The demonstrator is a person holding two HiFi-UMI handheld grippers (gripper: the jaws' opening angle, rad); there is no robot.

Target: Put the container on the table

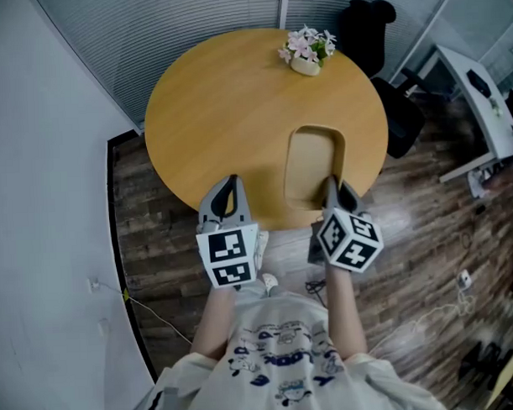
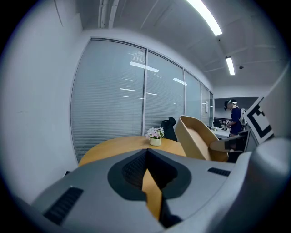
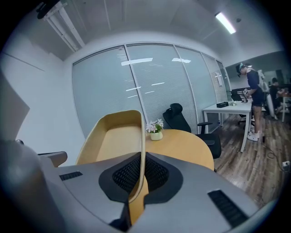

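Shirt point(image 1: 283, 359): white with blue print, nearest the camera. Two forearms reach forward from it.

Left gripper point(image 1: 231, 182): jaws pressed together at the tips with nothing between them. It is held over the near part of the surface, beside the container on its left and apart from it.

Right gripper point(image 1: 330, 183): jaws pinching the near rim of the container, with the thin wall running up between the dark pads.

Container point(image 1: 315, 160): tan and oblong, with rounded corners and a low wall. Its long axis points away from the person, over the near right part of the surface. The left gripper view shows it tilted, far end raised. Whether its underside touches the surface cannot be told.

Surface point(image 1: 228, 100): round top in a light wood colour.

Floor point(image 1: 425, 228): dark plank pattern, showing around the surface on the left and right.

Flower pot point(image 1: 306, 54): small and pale with pink and white blooms. It stands upright at the far edge of the surface, well apart from the container.

Office chair point(image 1: 370, 28): black, just beyond the flower pot.

Glass partition point(image 3: 150, 91): panelled, with blinds behind it, standing past the surface.

Desk point(image 1: 475, 83): white, to the far right.

Person point(image 3: 254, 93): standing by the desk in the distance.
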